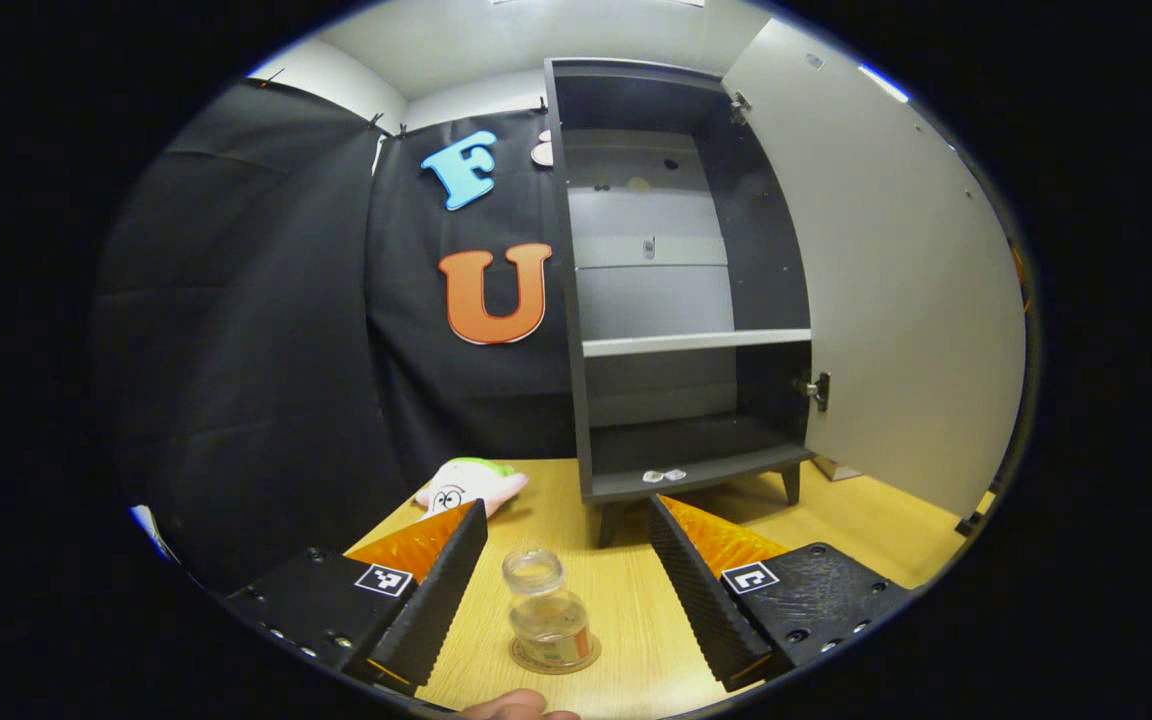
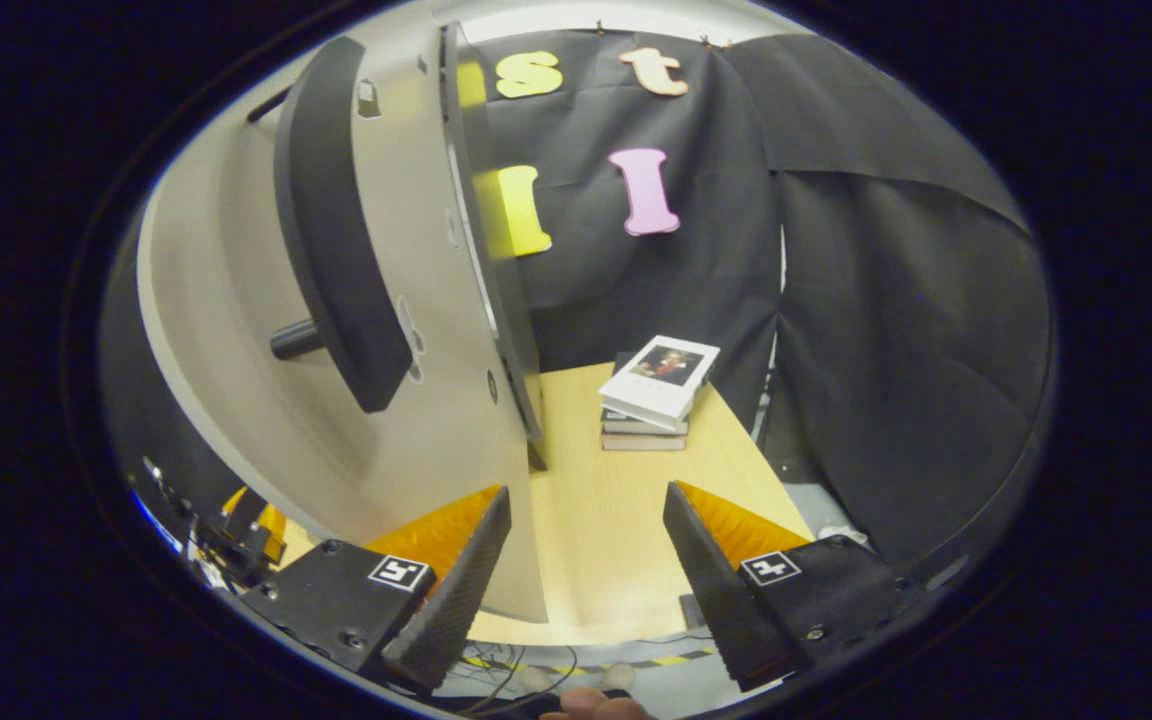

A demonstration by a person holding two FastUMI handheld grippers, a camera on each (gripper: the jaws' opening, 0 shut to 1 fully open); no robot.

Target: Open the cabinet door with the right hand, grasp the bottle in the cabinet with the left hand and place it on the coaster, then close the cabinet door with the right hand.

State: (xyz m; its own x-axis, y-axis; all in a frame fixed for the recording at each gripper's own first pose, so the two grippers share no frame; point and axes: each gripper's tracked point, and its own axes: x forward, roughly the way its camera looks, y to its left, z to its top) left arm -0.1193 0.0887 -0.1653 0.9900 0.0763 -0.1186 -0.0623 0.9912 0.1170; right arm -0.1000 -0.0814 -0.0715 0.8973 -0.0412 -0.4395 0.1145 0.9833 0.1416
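Bottle [image 1: 547, 608] stands upright on the coaster [image 1: 556, 658], on the table [image 1: 626, 590] near the cabinet [image 1: 681, 290], whose shelves look bare. The left gripper [image 1: 566, 575] is spread wide, its fingers either side of the bottle and touching nothing. So the placing looks done; what's left is closing the door [image 2: 336, 330]. It hangs wide open, to the right of the cabinet. To do that well, bring the right gripper [image 2: 584, 575] onto the handle [image 2: 336, 230] or the door's edge [image 2: 491, 250] and swing it steadily toward the cabinet, keeping the left gripper clear of the bottle. The right gripper is also wide open and empty, near the door's lower edge.
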